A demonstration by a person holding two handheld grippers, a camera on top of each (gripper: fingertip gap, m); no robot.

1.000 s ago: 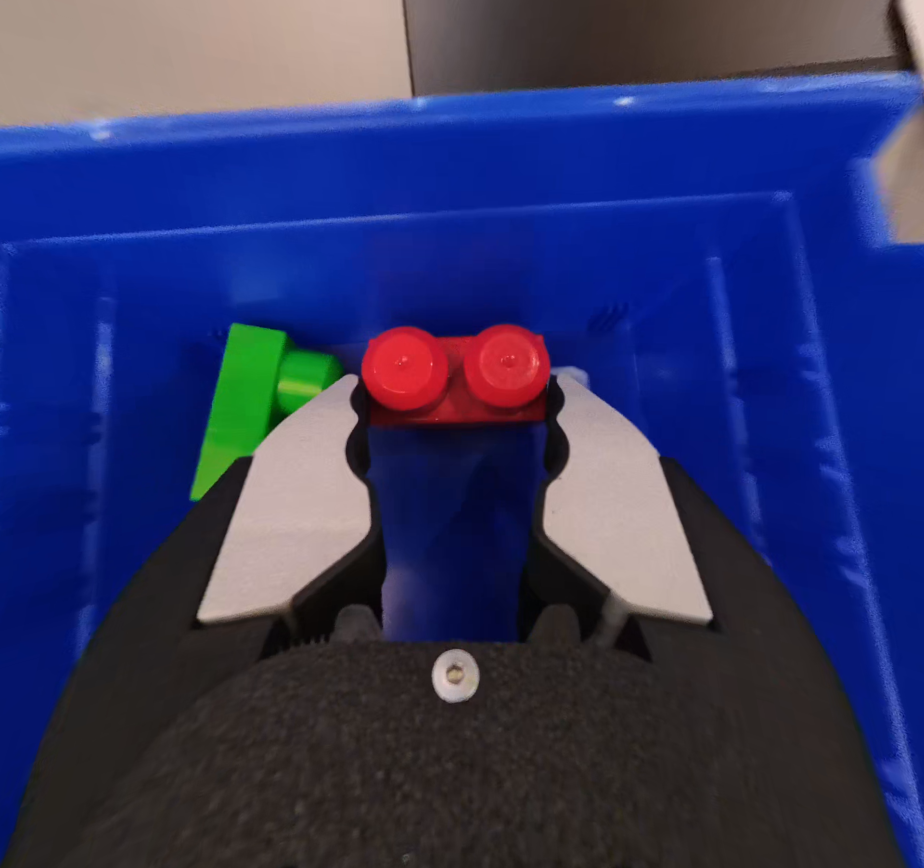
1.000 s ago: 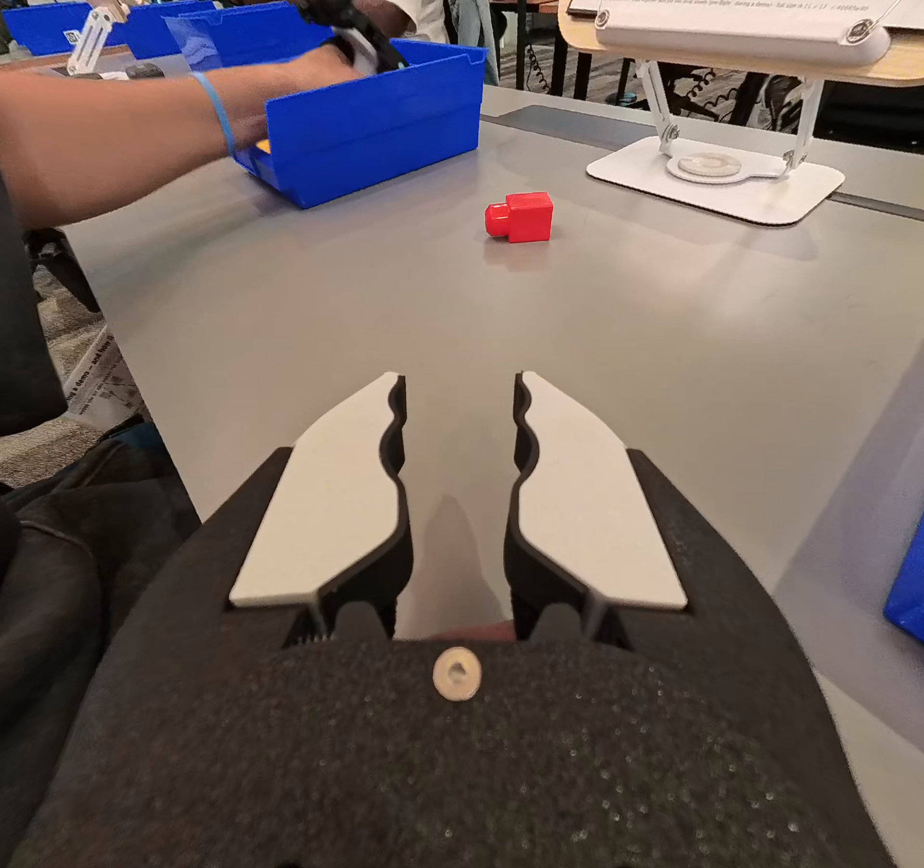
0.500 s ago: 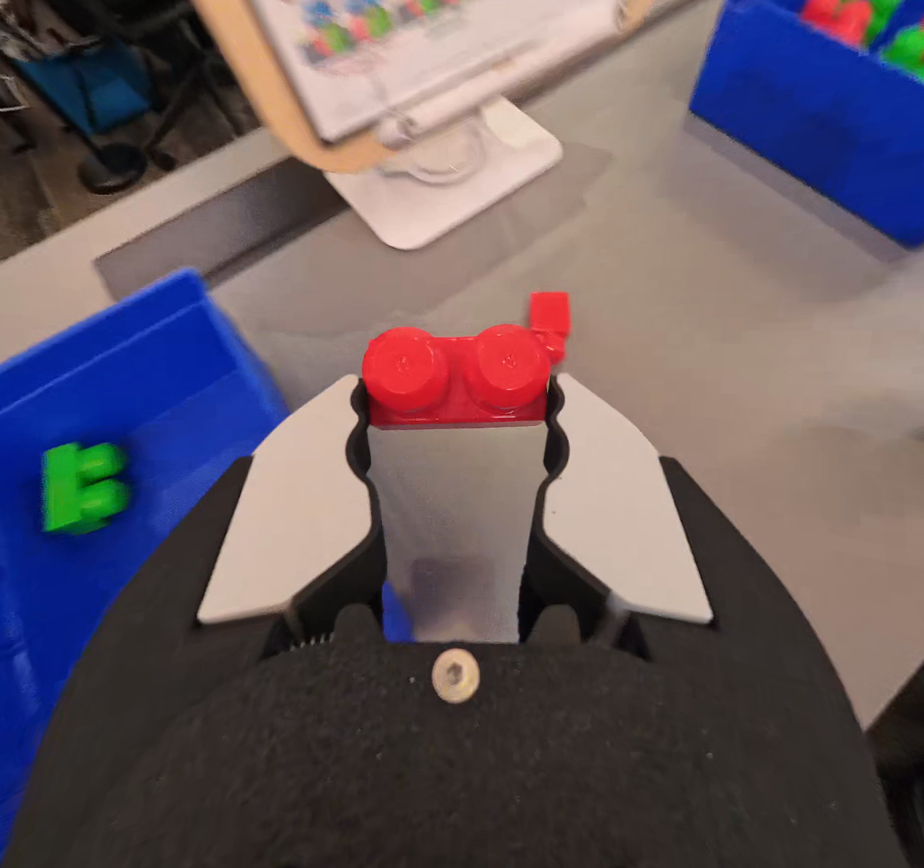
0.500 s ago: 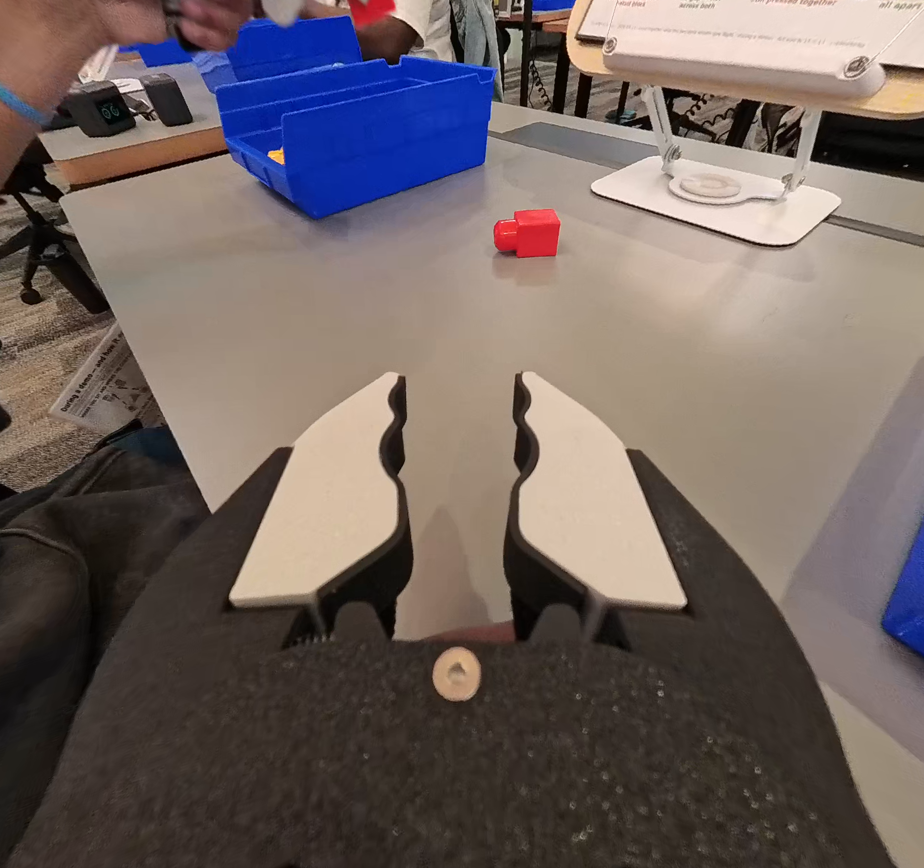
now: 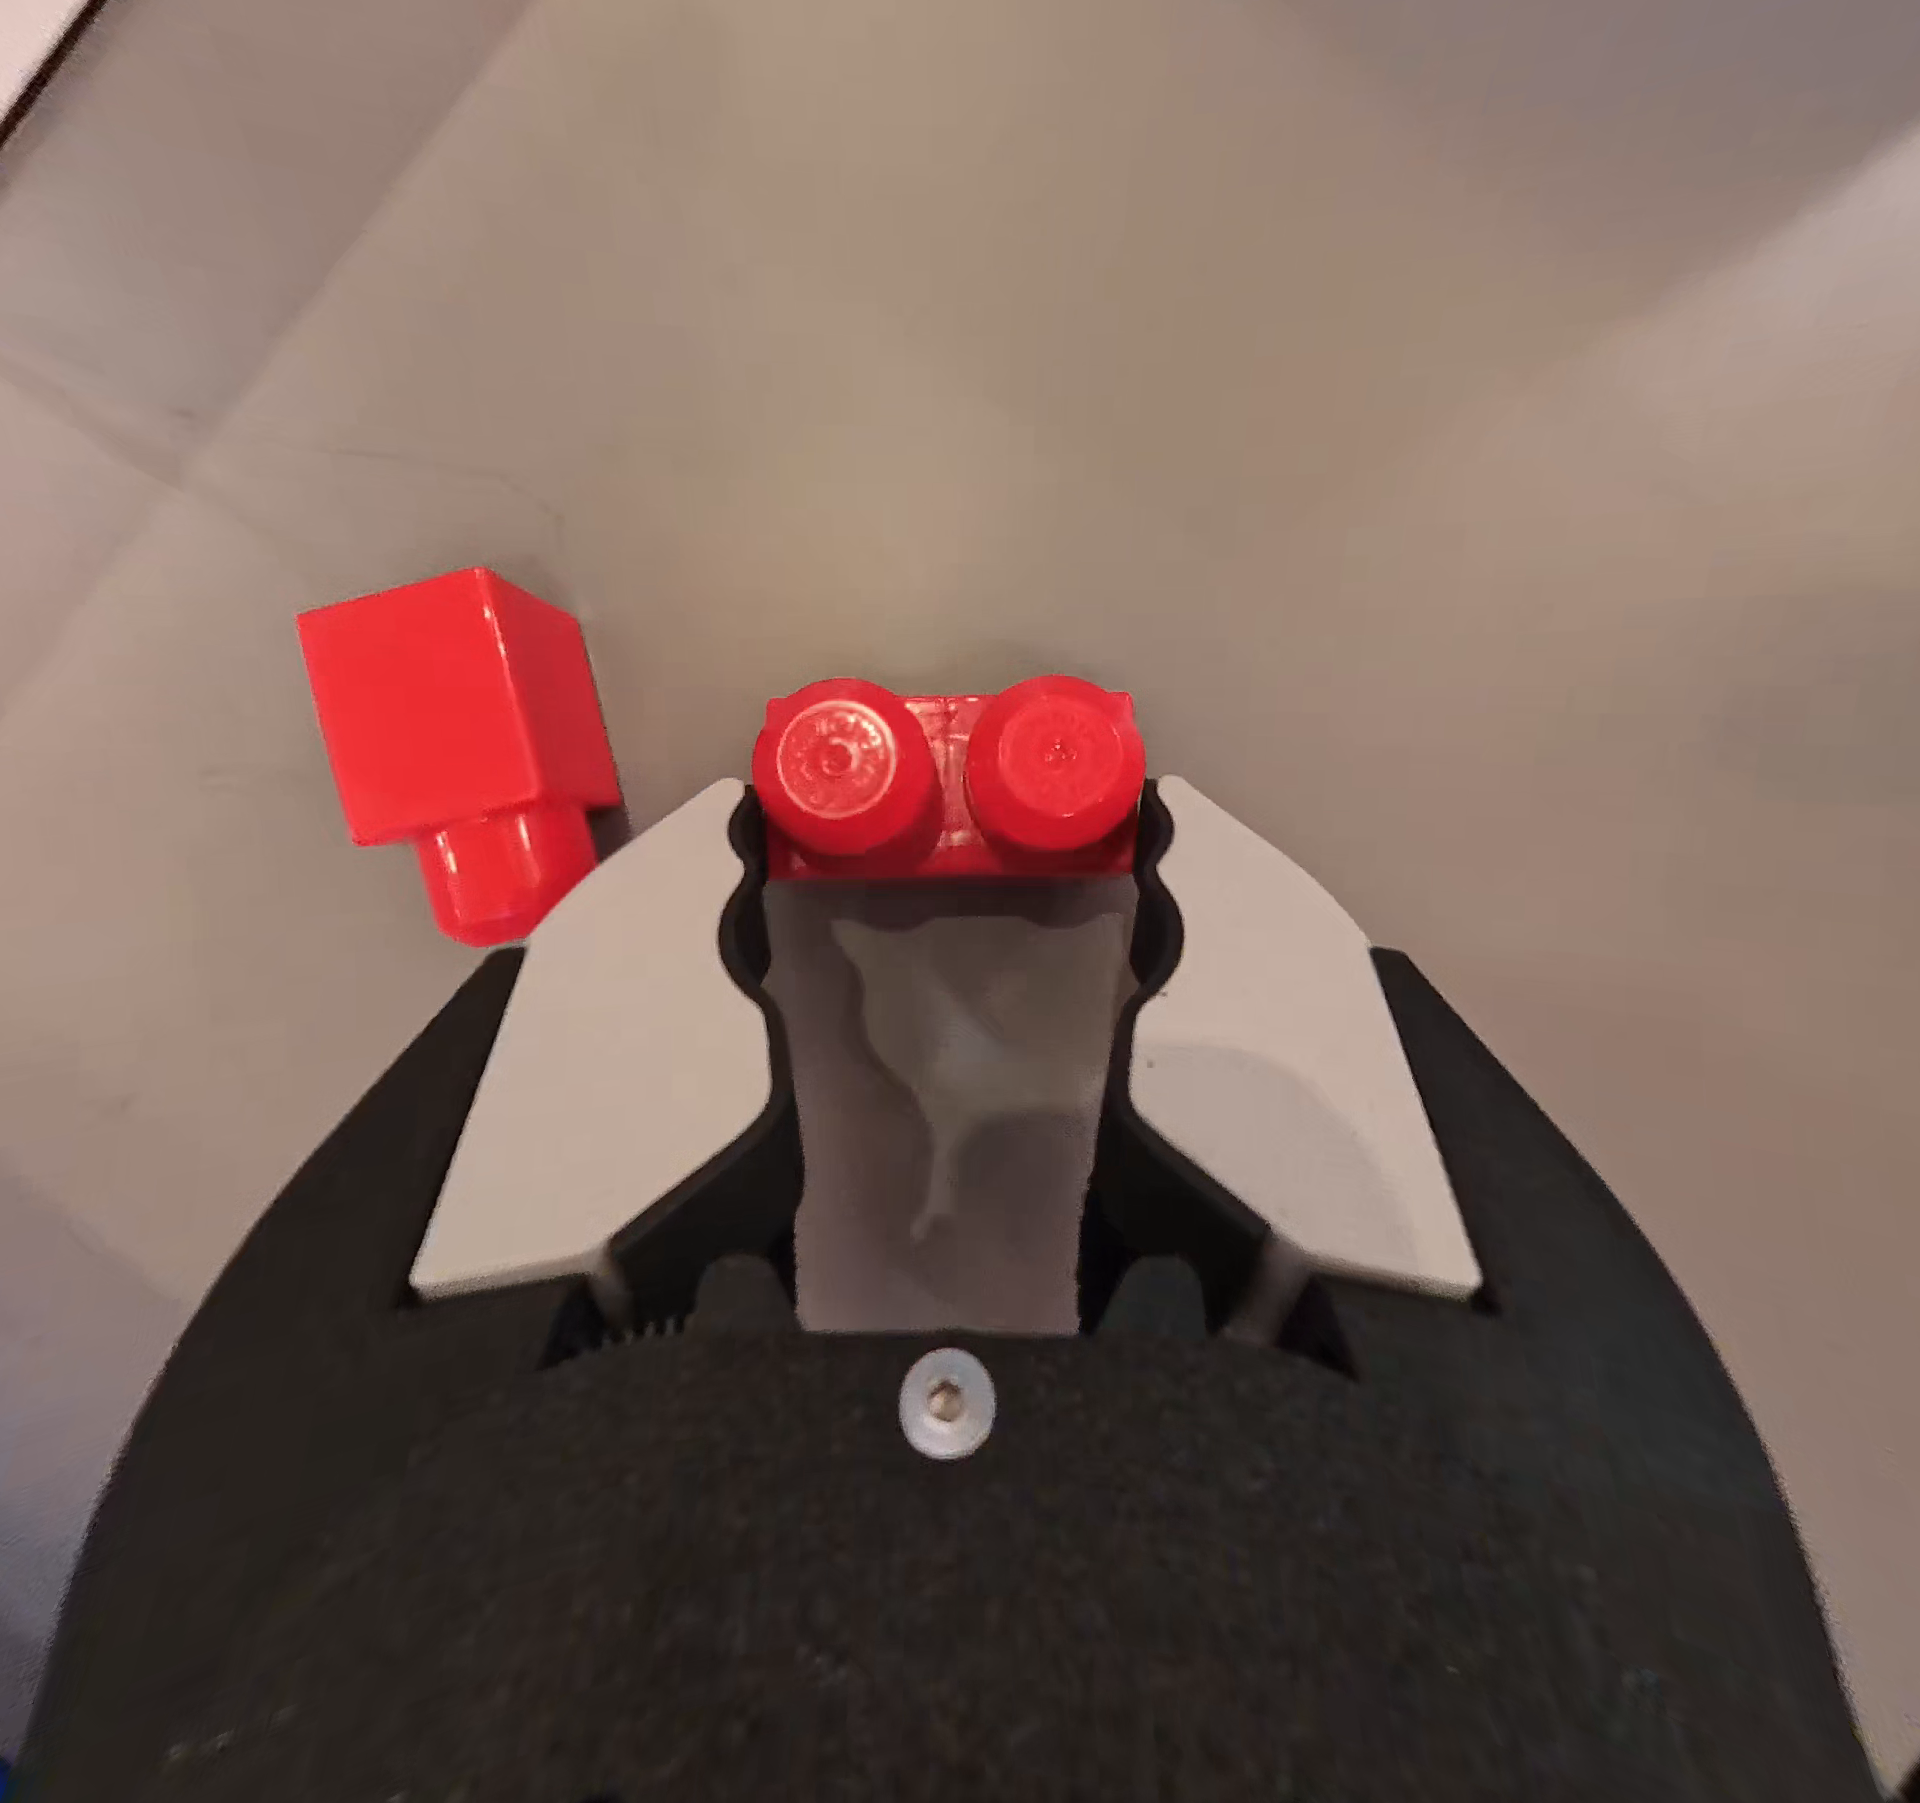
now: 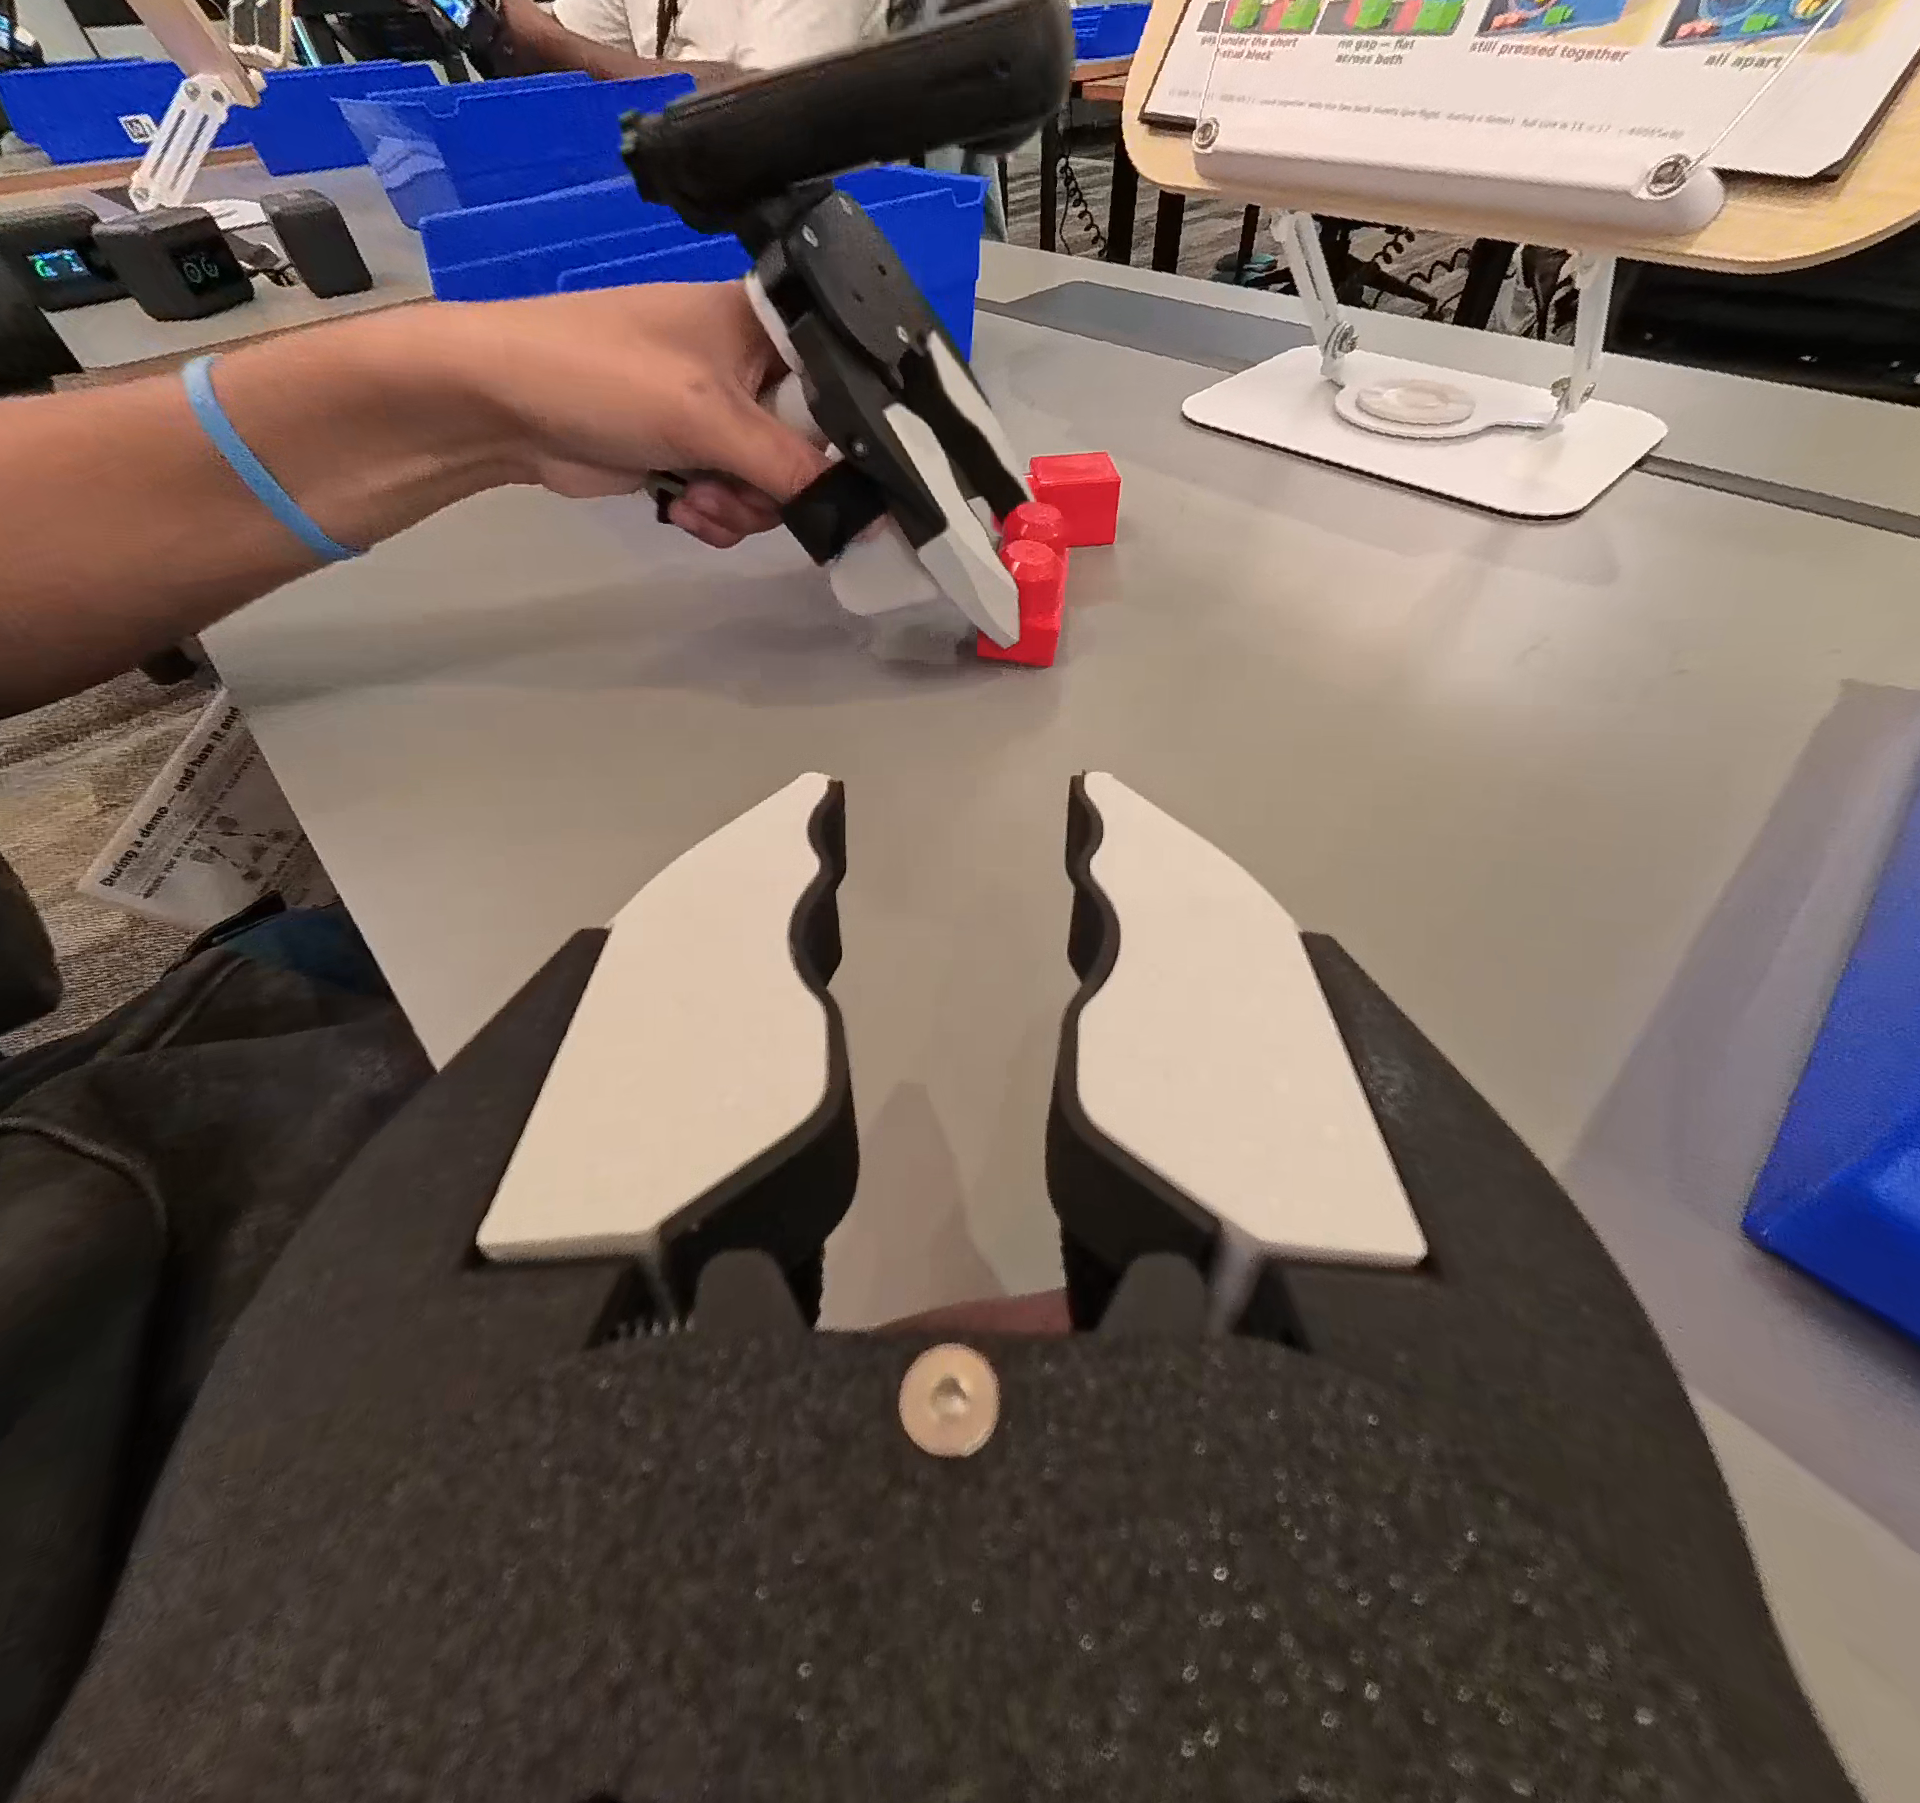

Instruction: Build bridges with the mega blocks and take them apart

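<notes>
My left gripper [image 5: 948, 808] is shut on a red two-stud block [image 5: 943, 785], studs facing the camera, held at the grey table surface. A red one-stud block [image 5: 457, 730] lies on its side just left of it, stud pointing toward me. In the right wrist view the left gripper [image 6: 1003, 600] holds the two-stud block [image 6: 1029, 600] down on the table, right in front of the one-stud block [image 6: 1081, 494]. My right gripper [image 6: 954, 803] is open and empty, low over the near part of the table.
A blue bin [image 6: 665, 195] stands at the back left and another blue bin [image 6: 1860, 1130] at the right edge. A white stand [image 6: 1423, 423] carries an instruction board [image 6: 1538, 39] at the back right. A person's arm [image 6: 364, 444] reaches in from the left. Other people sit behind.
My left gripper has carried the red two-stud block out of the blue bin, across the table, and down beside the red one-stud block. My right gripper has stayed open and nearly still.
</notes>
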